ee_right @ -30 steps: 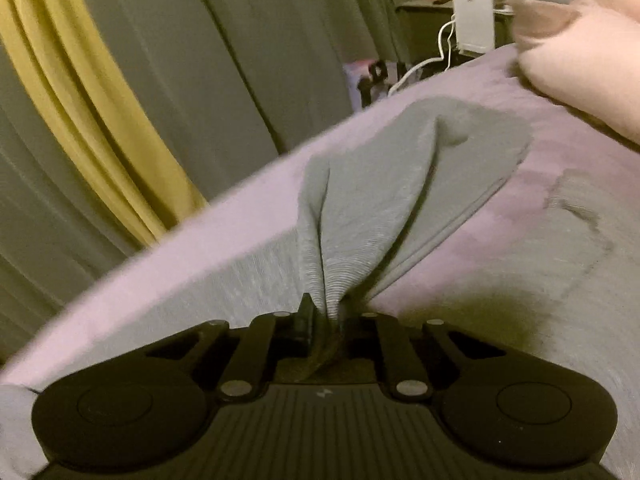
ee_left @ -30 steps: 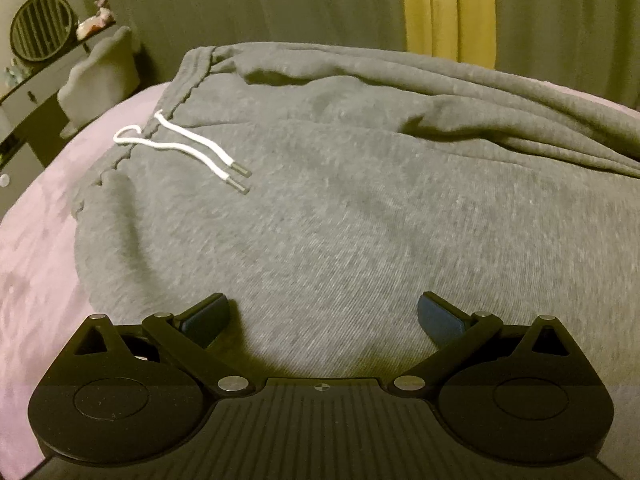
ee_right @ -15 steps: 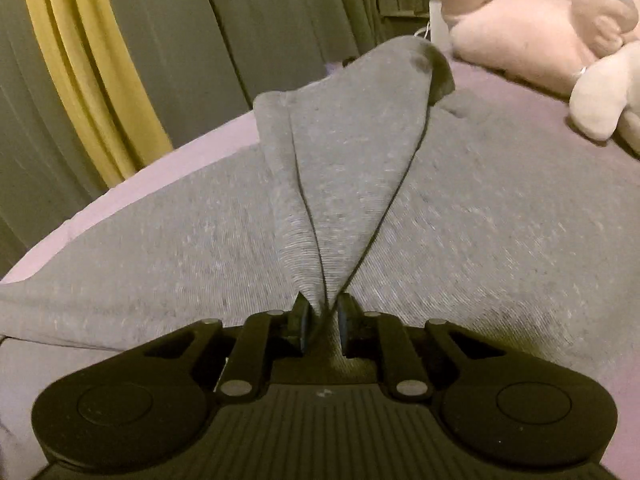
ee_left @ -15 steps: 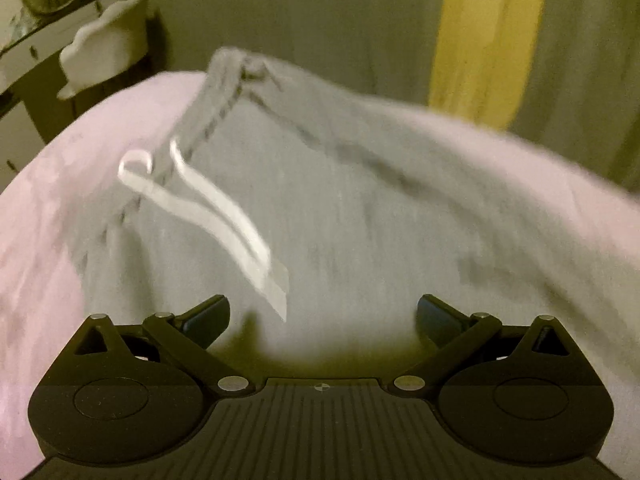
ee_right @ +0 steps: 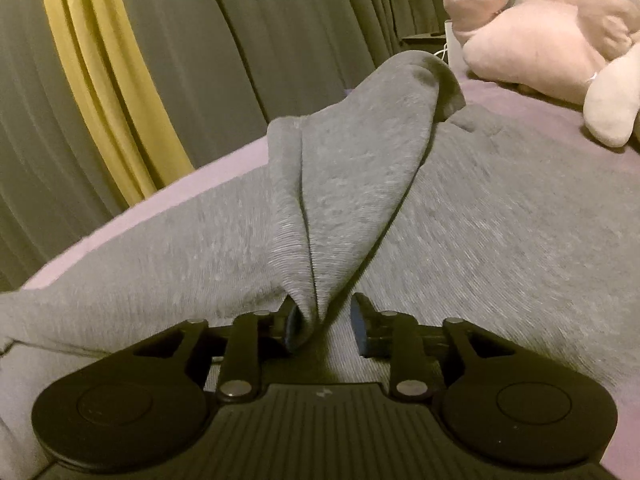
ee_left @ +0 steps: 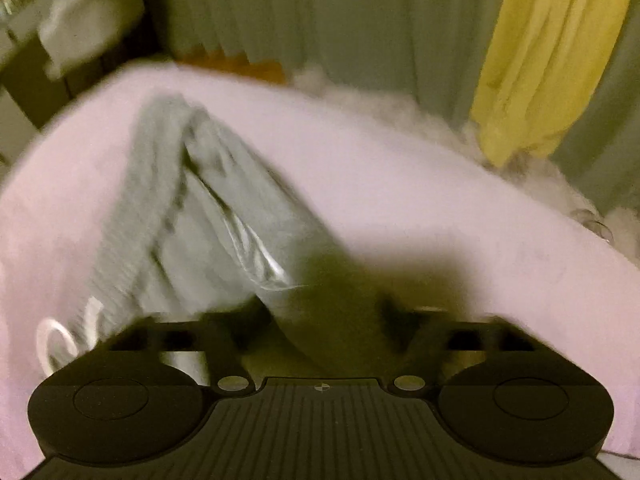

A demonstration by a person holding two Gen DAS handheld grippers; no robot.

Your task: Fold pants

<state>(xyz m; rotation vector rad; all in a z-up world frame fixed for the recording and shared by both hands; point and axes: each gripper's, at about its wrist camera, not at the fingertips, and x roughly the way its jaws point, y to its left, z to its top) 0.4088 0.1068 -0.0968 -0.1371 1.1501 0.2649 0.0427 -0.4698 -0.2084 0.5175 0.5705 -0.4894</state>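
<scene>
Grey pants point(ee_right: 500, 240) spread across the lilac bed point(ee_left: 400, 184), leg doubled over on top. Right gripper point(ee_right: 326, 322) opening, letting the fold slip free, fabric loose between the fingers. Left gripper point(ee_left: 320, 320) closing around the blurred waistband edge; contact unclear. Best to release low, then pinch both layers squarely.

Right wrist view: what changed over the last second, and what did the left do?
The right gripper brought the lifted pant leg down onto the pants; its jaws are opening, releasing it. The left gripper swept to the waistband, jaws closing around fabric. The plush toy stayed put.
</scene>
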